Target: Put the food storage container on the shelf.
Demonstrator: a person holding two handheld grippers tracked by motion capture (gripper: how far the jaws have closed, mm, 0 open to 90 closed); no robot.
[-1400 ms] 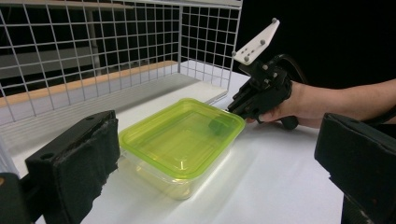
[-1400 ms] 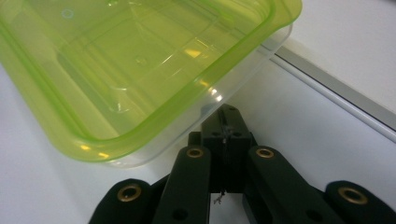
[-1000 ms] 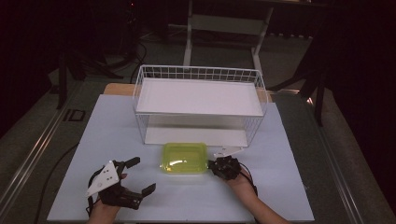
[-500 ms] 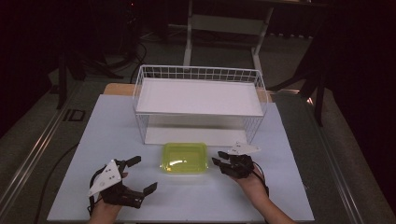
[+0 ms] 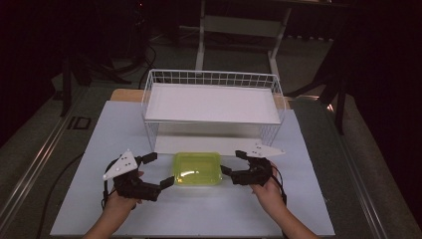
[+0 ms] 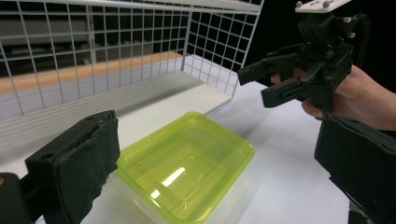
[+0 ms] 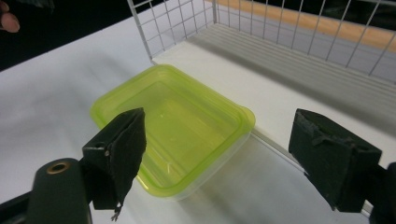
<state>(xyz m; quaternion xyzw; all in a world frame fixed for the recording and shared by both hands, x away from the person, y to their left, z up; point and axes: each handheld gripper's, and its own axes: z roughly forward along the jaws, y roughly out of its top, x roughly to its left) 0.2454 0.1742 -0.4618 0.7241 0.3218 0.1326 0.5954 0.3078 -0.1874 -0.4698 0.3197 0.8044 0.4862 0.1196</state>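
1. Dark room all round; dim floor and a pale frame stand [image 5: 239, 30] at 12 o'clock beyond the table.
2. White table top [image 5: 199, 219] takes up the middle of the high view, with a strip of wooden edge showing behind it at 11 o'clock.
3. White wire rack [image 5: 213, 104] stands on the far half of the table, at 12 o'clock from the container. It has a flat white shelf on top with a low wire rim, and a white base panel below.
4. Yellow-green plastic container [image 5: 197, 169], shallow, rectangular with rounded corners, sits flat on the table just in front of the rack's base. It looks empty, with a light reflection inside it. It lies between the two grippers.
5. Left gripper [image 5: 159, 172] at 9 o'clock of the container, held in the person's left hand [image 5: 119, 201]. Jaws spread wide, holding nothing; in the left gripper view one pad is just beside the container's near corner, and whether it touches I cannot tell.
6. Right gripper [image 5: 233, 163] at 3 o'clock of the container, in the right hand [image 5: 268, 191]. Jaws apart, gripping nothing, pointed at the container's side, close but apart from it.
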